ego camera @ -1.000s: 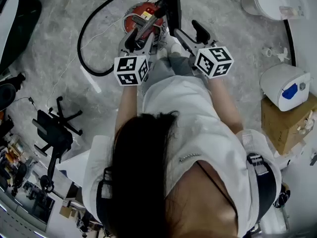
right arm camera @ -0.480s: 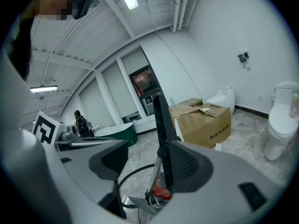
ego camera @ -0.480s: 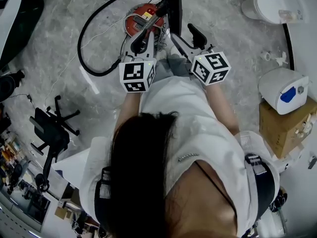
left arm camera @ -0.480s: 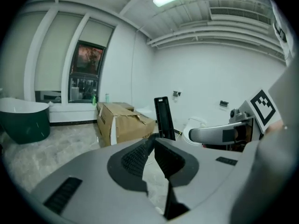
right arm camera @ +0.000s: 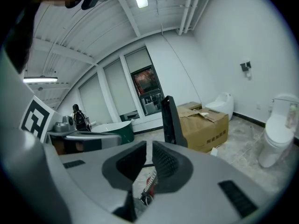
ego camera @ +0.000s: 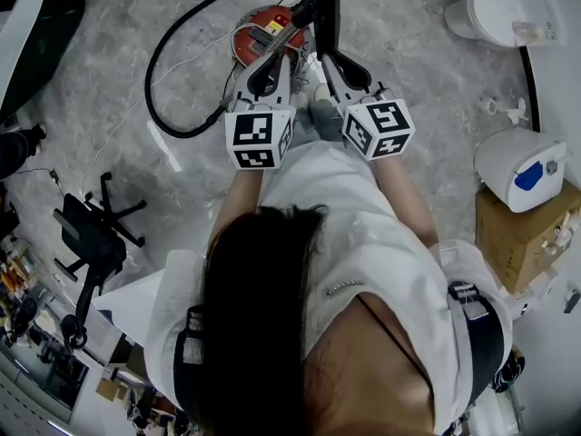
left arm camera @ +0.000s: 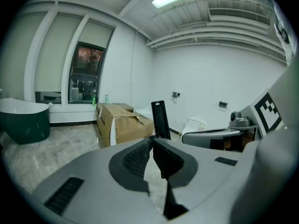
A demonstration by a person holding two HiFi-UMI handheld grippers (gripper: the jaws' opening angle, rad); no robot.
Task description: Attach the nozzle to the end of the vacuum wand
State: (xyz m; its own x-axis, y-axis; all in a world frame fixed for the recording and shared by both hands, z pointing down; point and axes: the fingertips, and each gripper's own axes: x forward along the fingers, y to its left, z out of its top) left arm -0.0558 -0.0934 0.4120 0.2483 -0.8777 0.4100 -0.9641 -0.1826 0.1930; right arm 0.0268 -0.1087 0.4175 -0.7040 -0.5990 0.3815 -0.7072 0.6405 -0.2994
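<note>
In the head view a red canister vacuum (ego camera: 263,27) lies on the floor ahead, with its black hose (ego camera: 163,80) looping left. A flat black upright piece (ego camera: 324,7) rises beside it; whether it is wand or nozzle I cannot tell. It also stands beyond the jaws in the left gripper view (left arm camera: 161,119) and the right gripper view (right arm camera: 171,120). My left gripper (ego camera: 270,60) (left arm camera: 152,141) and right gripper (ego camera: 334,62) (right arm camera: 146,147) are side by side short of it. The jaws of both are closing and nearly together, with nothing between them.
A white toilet (ego camera: 490,3) stands far right. A white and blue appliance (ego camera: 522,162) sits on a cardboard box (ego camera: 522,230). A black wheeled stand (ego camera: 95,234) is at left. The gripper views show another cardboard box (left arm camera: 124,122) and a dark green tub (left arm camera: 23,120).
Both grippers' jaws have gone from wide apart to nearly together. The two marker cubes have drawn closer to each other and moved a little toward the vacuum.
</note>
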